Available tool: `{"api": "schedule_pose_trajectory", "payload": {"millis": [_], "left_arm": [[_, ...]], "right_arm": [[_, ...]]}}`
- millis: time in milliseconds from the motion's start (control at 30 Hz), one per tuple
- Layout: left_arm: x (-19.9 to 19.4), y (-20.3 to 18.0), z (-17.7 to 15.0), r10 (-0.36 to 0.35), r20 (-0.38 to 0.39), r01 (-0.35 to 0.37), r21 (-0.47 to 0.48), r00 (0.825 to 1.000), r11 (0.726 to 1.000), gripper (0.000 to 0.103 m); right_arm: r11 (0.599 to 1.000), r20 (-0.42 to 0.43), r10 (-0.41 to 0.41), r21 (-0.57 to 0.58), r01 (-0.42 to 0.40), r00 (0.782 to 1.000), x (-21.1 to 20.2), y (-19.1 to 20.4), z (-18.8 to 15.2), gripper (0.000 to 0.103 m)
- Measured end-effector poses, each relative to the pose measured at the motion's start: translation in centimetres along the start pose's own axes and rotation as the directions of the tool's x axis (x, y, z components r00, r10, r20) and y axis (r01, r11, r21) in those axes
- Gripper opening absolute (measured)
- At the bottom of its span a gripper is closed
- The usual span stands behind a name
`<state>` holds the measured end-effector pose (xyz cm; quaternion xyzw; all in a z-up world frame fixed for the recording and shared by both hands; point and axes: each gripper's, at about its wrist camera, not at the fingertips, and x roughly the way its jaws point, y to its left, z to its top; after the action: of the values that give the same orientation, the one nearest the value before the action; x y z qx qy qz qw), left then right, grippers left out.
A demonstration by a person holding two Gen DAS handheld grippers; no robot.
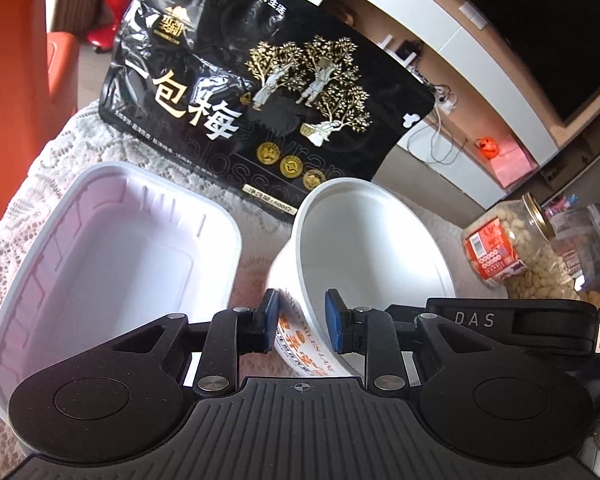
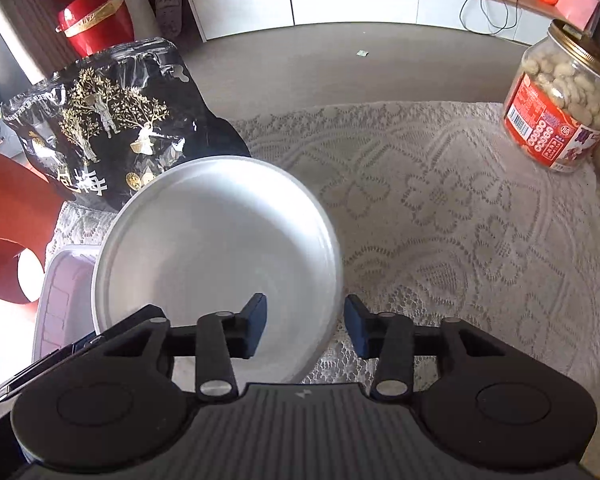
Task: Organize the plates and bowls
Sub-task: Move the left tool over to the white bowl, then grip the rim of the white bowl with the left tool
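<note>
Round white paper bowl (image 1: pixel 364 248), tilted above the lace tablecloth (image 2: pixel 440 216), wall printed "SEVEN MILES LOW" with orange characters. Left gripper (image 1: pixel 302 322) clamps the near wall, one blue pad outside, one inside. Right gripper (image 2: pixel 305 326) straddles the bowl's rim with a visible gap; pads not pressing. White rectangular tray (image 1: pixel 100 248) just left of the bowl. Behind: black snack bag (image 1: pixel 236 92), "一包梅", "500g". Right: peanut jar (image 2: pixel 560 108), red label unreadable.
</note>
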<state>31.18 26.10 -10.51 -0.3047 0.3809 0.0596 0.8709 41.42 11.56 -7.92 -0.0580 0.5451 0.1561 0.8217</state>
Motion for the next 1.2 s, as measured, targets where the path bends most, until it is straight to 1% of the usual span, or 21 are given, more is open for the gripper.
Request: {"api": "schedule_pose_trajectory", "payload": {"millis": [100, 233, 367, 400, 467, 567, 667, 767, 867, 900, 933, 1000, 1200], "left_arm": [[0.1, -0.9, -0.3, -0.002, -0.018, 0.003, 0.033, 1.000, 0.999, 0.027], [-0.2, -2.2, -0.9, -0.027, -0.041, 0.030, 0.075, 0.999, 0.997, 0.028], [-0.8, -2.9, -1.2, -0.032, -0.036, 0.036, 0.101, 0.999, 0.994, 0.028], [-0.8, -2.9, -1.2, -0.032, -0.034, 0.035, 0.101, 0.999, 0.994, 0.027], [-0.7, -2.7, -1.2, -0.026, -0.036, 0.030, 0.094, 0.999, 0.995, 0.027], [0.0, -2.0, -1.2, -0.018, -0.050, 0.022, 0.067, 0.999, 0.997, 0.027], [0.7, -1.7, -1.3, -0.030, -0.064, 0.034, 0.054, 0.997, 0.998, 0.027], [1.5, -2.0, -1.4, -0.039, -0.073, 0.044, 0.062, 0.997, 0.997, 0.029], [2.4, -2.5, -1.7, -0.027, -0.096, 0.033, 0.067, 0.995, 0.997, 0.030], [2.6, -2.7, -1.8, -0.018, -0.099, 0.025, 0.071, 0.995, 0.997, 0.031], [2.7, -2.9, -1.9, -0.009, -0.097, 0.016, 0.076, 0.995, 0.997, 0.029], [2.9, -3.1, -1.9, 0.008, -0.096, 0.000, 0.082, 0.995, 0.997, 0.028], [3.5, -3.5, -2.2, 0.025, -0.092, -0.014, 0.119, 0.995, 0.993, 0.025]], "right_arm": [[1.000, 0.008, -0.005, -0.021, 0.005, 1.000, -0.6, -0.3, -0.3, 0.040], [0.999, 0.031, -0.029, -0.040, 0.030, 0.999, -1.8, -1.4, -0.7, 0.039], [0.999, 0.012, -0.024, -0.033, 0.025, 1.000, -2.5, -2.6, -1.3, 0.039], [0.999, 0.002, -0.023, -0.029, 0.023, 1.000, -2.6, -2.9, -1.5, 0.039], [1.000, -0.018, -0.021, -0.023, 0.021, 1.000, -2.4, -3.2, -1.8, 0.040], [1.000, -0.021, -0.026, 0.001, 0.026, 0.999, -2.2, -3.5, -1.9, 0.040], [0.999, -0.020, -0.032, 0.020, 0.032, 0.999, -1.6, -3.8, -1.7, 0.040], [0.999, -0.033, -0.028, 0.019, 0.029, 0.999, -0.9, -3.7, -1.7, 0.040], [1.000, -0.059, -0.003, 0.024, 0.004, 0.998, -0.1, -3.5, -1.9, 0.040], [1.000, -0.068, 0.004, 0.027, -0.002, 0.998, 0.2, -3.4, -2.0, 0.042], [1.000, -0.072, 0.001, 0.026, 0.001, 0.997, 0.4, -3.3, -2.1, 0.044], [1.000, -0.072, -0.014, 0.013, 0.015, 0.997, 0.7, -3.0, -2.3, 0.044], [1.000, -0.094, -0.016, 0.004, 0.017, 0.995, 1.6, -3.0, -2.6, 0.043]]}}
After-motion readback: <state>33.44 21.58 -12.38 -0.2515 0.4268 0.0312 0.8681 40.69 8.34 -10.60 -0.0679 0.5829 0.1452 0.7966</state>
